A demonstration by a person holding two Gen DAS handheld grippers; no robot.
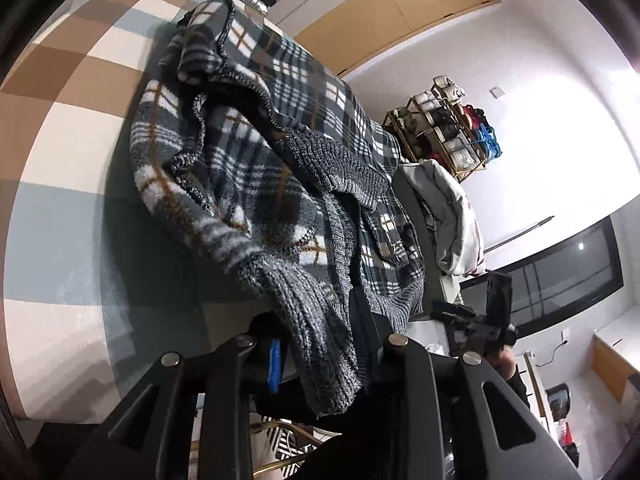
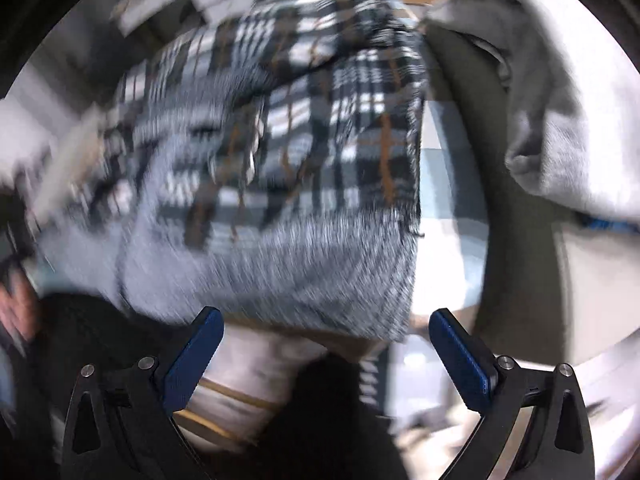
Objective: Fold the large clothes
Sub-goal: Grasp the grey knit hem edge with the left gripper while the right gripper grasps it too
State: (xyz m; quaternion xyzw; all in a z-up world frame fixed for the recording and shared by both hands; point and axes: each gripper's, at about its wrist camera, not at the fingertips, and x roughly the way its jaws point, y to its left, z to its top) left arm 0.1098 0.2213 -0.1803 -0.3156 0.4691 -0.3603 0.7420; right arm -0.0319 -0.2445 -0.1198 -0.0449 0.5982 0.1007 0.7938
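Note:
A grey, white and tan plaid fleece jacket (image 1: 256, 132) with grey knit trim lies bunched on a dark table (image 1: 160, 276). Its knit hem (image 1: 316, 336) runs down between the fingers of my left gripper (image 1: 320, 344), which is shut on it beside the blue pad (image 1: 274, 364). The right wrist view is blurred. There the same jacket (image 2: 280, 168) hangs just beyond my right gripper (image 2: 326, 314), whose blue pads (image 2: 196, 356) stand wide apart with nothing between them. The right gripper also shows as a black shape (image 1: 492, 312) at the table's far side.
A pale grey sweatshirt (image 1: 452, 216) (image 2: 560, 100) lies heaped at the table's far end. Below the table is a floor of tan, white and blue checks (image 1: 72, 92). A wire rack of rolled items (image 1: 448, 128) stands by the white wall, and wooden cabinets (image 1: 420, 4) are behind.

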